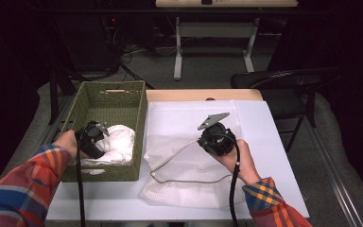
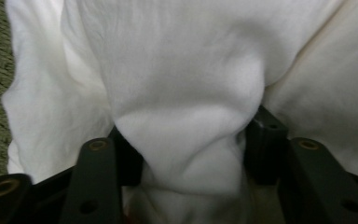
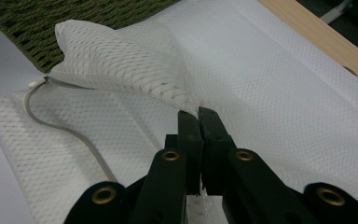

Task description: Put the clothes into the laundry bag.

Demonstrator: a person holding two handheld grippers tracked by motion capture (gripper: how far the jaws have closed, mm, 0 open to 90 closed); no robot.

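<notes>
A white cloth [image 1: 121,138] lies bunched in a green woven basket [image 1: 105,173] at the table's left. My left gripper [image 1: 103,143] reaches down into the basket. In the left gripper view its jaws pinch a thick fold of the cloth [image 2: 182,70], which bulges up between them around the left gripper [image 2: 191,140]. A white mesh bag [image 1: 184,189] with a grey cord [image 1: 179,179] along its edge lies flat beside the basket. My right gripper [image 1: 205,141] is shut on a raised flap of the mesh bag [image 3: 121,60], the right gripper [image 3: 198,114] closed tight on the fabric.
A white sheet [image 1: 264,142] covers the table, with the wooden edge [image 1: 203,94] showing at the far side. A dark chair [image 1: 283,80] stands past the far right corner. The basket's wall [image 3: 51,18] rises just beyond the bag.
</notes>
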